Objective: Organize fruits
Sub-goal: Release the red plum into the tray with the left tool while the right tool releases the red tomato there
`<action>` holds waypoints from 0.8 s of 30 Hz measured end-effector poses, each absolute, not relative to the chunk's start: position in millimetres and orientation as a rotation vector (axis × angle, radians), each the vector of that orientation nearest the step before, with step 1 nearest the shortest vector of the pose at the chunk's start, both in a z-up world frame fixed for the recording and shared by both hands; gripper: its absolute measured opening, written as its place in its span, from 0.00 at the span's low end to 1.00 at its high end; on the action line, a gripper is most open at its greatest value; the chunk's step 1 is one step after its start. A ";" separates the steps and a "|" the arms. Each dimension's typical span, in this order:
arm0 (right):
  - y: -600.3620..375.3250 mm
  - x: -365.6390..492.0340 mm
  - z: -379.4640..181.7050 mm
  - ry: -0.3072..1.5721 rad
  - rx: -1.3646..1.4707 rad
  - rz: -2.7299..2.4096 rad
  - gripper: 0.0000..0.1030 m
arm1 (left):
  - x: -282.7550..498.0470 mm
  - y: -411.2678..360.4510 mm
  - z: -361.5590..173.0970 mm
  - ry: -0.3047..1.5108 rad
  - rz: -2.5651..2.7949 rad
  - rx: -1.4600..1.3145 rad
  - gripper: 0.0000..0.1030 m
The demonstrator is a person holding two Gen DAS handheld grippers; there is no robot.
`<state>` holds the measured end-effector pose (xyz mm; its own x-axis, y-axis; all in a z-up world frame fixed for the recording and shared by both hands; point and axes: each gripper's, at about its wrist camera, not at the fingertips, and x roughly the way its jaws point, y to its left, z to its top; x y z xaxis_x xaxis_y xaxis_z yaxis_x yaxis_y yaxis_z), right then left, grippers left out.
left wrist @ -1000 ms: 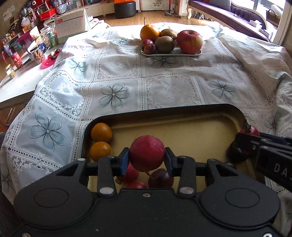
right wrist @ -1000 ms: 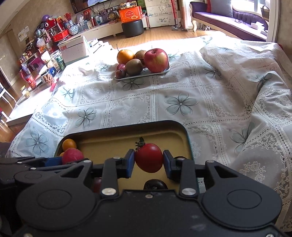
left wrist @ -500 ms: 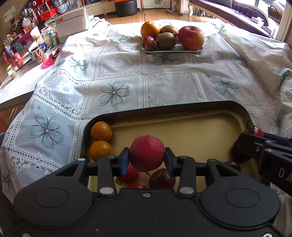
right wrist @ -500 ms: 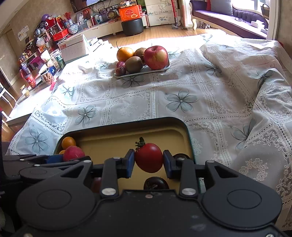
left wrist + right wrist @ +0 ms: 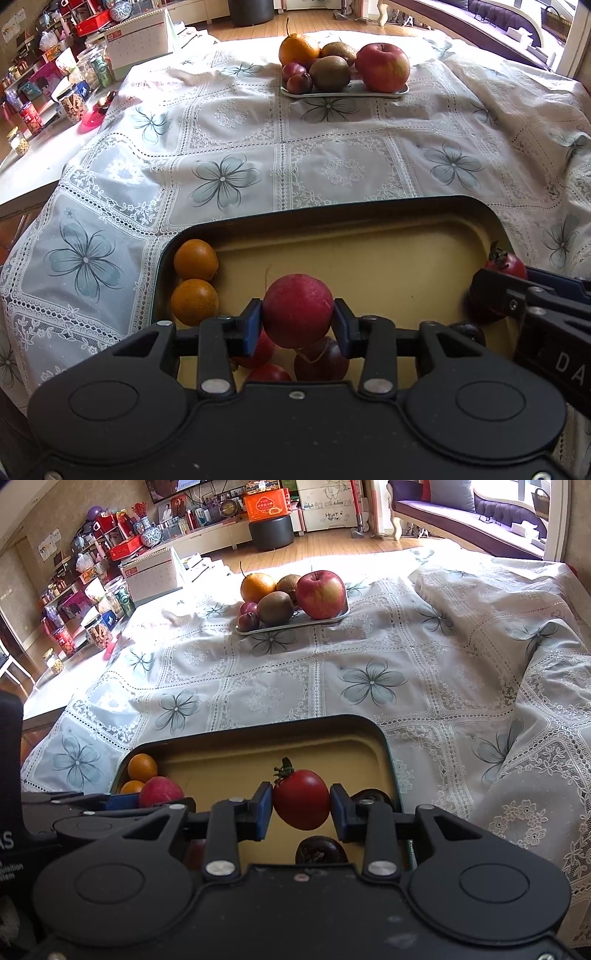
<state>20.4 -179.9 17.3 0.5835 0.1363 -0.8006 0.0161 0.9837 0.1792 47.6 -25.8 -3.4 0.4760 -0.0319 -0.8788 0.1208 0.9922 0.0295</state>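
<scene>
Red fills the middle of the left wrist view: a round plum [image 5: 297, 311] sits between the pads of the left gripper [image 5: 297, 319]. The jaws are opening a little, but the pads seem to touch its sides, so I judge it is held. It hangs just above the tray [image 5: 369, 221], over some dark red fruits at the near edge. Two oranges [image 5: 195, 275] lie against the left wall of the tray.

In the right wrist view, the right gripper [image 5: 301, 805] is closed firmly on a tomato [image 5: 301, 799], with the green stem pointing up and to the left. Below it lies a dark fruit [image 5: 320, 850] on the tray floor.

Both fruits are round, so no long axis matters. The plate [image 5: 295, 624] with the apple [image 5: 320, 594] lies far ahead of both grippers. The bare floor of the tray is just ahead and below, which I think is the nearer place to put them.
</scene>
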 end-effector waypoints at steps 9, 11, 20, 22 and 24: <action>-178.7 22.4 14.6 0.956 0.170 0.074 0.34 | 42.9 -25.7 5.4 1.038 -0.090 0.096 0.48; -178.2 22.6 14.1 0.958 0.170 0.074 0.34 | 40.6 -24.4 6.2 1.041 -0.088 0.093 0.48; -175.2 23.5 11.0 0.970 0.161 0.084 0.34 | 24.3 -17.7 5.4 1.054 -0.093 0.086 0.48; -173.8 22.9 10.7 0.970 0.157 0.090 0.34 | 21.6 -16.1 4.2 1.061 -0.092 0.084 0.48; -172.1 22.7 10.6 0.972 0.154 0.095 0.34 | 19.3 -14.5 2.6 1.068 -0.090 0.079 0.48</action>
<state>22.7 -172.1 10.6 0.5611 0.1493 -0.8142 -0.0115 0.9849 0.1727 19.3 -14.5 2.6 0.4786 -0.0352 -0.8773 0.1115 0.9935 0.0209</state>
